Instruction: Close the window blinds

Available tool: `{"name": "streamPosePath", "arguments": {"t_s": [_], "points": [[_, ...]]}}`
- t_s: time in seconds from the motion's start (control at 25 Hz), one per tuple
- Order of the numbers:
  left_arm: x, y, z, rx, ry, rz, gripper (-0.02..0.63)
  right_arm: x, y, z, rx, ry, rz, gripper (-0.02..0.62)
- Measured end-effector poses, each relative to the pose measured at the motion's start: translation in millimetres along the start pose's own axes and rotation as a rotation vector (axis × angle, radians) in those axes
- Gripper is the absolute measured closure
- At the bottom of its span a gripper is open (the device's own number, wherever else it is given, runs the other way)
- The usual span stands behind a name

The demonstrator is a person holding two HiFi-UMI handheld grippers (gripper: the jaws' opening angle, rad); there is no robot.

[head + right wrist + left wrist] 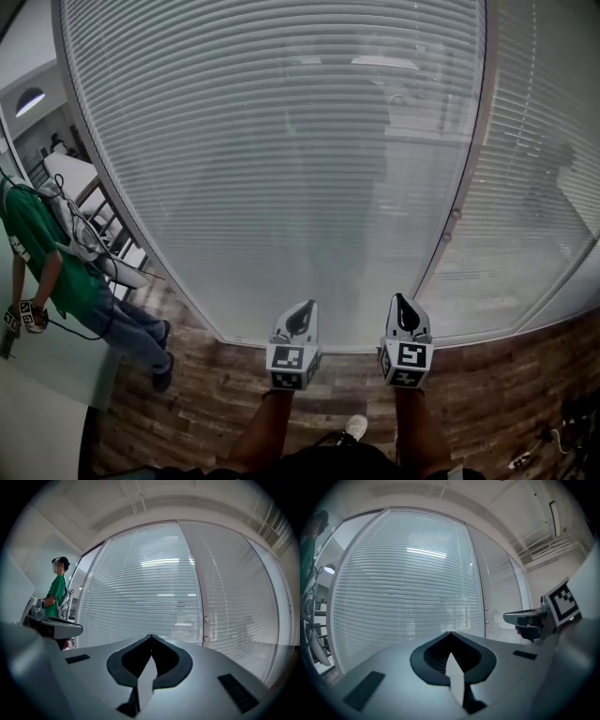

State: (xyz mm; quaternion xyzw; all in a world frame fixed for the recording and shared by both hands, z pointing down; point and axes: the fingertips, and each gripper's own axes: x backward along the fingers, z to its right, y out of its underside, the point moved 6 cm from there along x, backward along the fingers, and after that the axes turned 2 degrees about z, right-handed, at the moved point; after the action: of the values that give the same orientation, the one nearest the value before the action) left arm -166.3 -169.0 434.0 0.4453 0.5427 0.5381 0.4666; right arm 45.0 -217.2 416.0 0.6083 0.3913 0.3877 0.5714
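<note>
Now, left tool (300, 319) and right tool (404, 313) both shut tight, side by side near the window blinds (281, 141), clear of the slats; person in green (56, 267) left of the blinds.

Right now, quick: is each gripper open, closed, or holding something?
Left gripper: closed, jaws together, nothing held.
Right gripper: closed, jaws together, nothing held.

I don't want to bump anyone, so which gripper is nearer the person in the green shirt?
Left. The person in the green shirt stands to the left of the left gripper; the right gripper is farther right.
</note>
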Motion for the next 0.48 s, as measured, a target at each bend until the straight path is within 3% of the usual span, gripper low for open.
{"name": "streamPosePath", "arguments": {"t_s": [0.16, 0.48], "points": [[19.2, -4.6, -11.5, -0.019, 0.018, 0.0, 0.611, 6.0, 9.4, -26.6, -0.004, -0.016, -0.02, 0.592], [82.8, -47.1, -18.7, -0.02, 0.029, -0.029, 0.611, 57.4, -40.3, -75.7, -0.001, -0.041, -0.023, 0.592]]}}
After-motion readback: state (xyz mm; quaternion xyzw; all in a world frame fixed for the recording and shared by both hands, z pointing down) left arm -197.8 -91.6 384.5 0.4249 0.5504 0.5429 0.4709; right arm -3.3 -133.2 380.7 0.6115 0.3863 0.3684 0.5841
